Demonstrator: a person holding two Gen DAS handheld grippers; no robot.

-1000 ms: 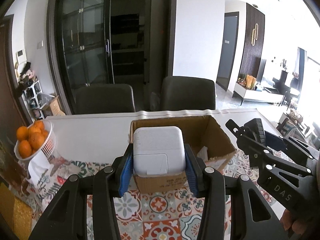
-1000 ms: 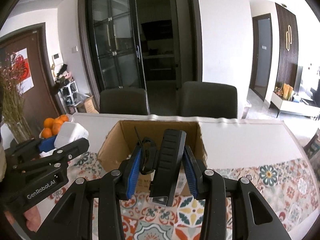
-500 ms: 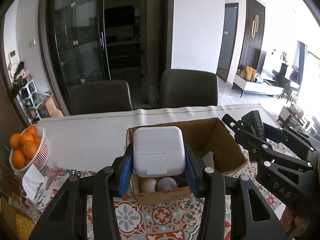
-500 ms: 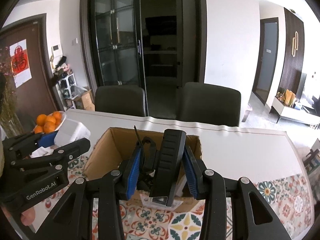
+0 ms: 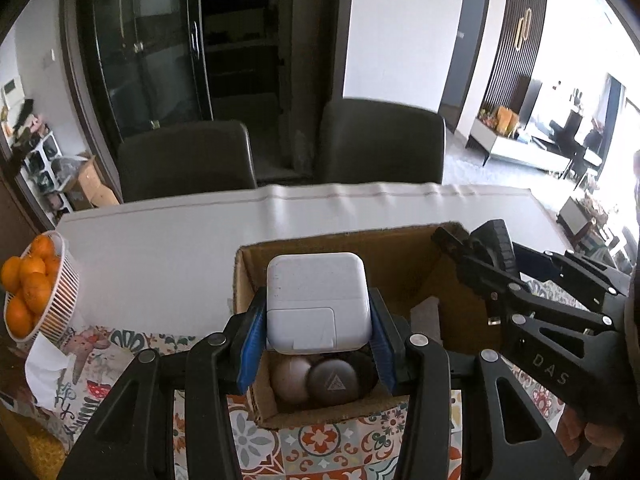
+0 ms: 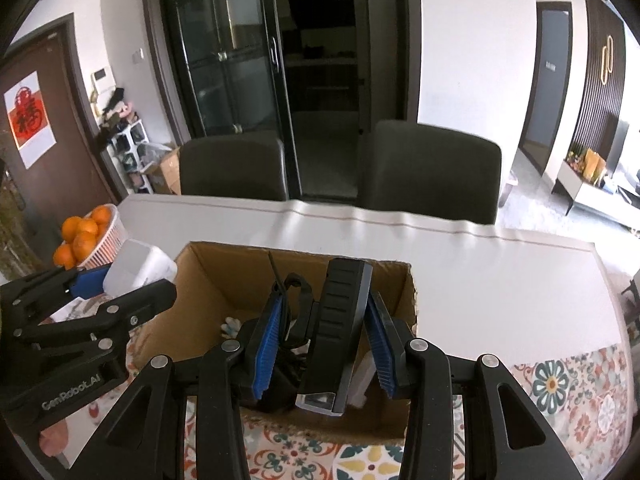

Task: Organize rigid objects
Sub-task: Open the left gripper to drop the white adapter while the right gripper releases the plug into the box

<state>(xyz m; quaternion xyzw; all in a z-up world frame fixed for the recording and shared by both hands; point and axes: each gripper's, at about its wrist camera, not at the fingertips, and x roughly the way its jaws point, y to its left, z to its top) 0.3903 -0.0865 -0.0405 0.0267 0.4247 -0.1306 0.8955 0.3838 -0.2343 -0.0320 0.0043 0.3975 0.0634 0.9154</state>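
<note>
My left gripper [image 5: 318, 312] is shut on a white square power adapter [image 5: 317, 300] and hangs over the near left part of an open cardboard box [image 5: 400, 244]. Inside the box lie a beige round case [image 5: 289, 376] and a dark round case [image 5: 334, 380]. My right gripper [image 6: 320, 308] is shut on a black ribbed flat device [image 6: 340, 332], with a black strap [image 6: 294, 300] beside it, over the cardboard box [image 6: 208, 280]. In the right wrist view the left gripper [image 6: 120, 280] shows with the white adapter [image 6: 138, 266]. In the left wrist view the right gripper [image 5: 472, 248] reaches over the box's right side.
A white basket of oranges [image 5: 30, 288] stands at the table's left edge, with a white tissue [image 5: 44, 364] below it. The white table [image 5: 160, 248] has a patterned mat [image 5: 320, 448] under the box. Two dark chairs [image 6: 432, 168] stand behind the table.
Both grippers have moved forward and tilted down over the box, so its inside with the two round cases has come into view. Both grips are unchanged.
</note>
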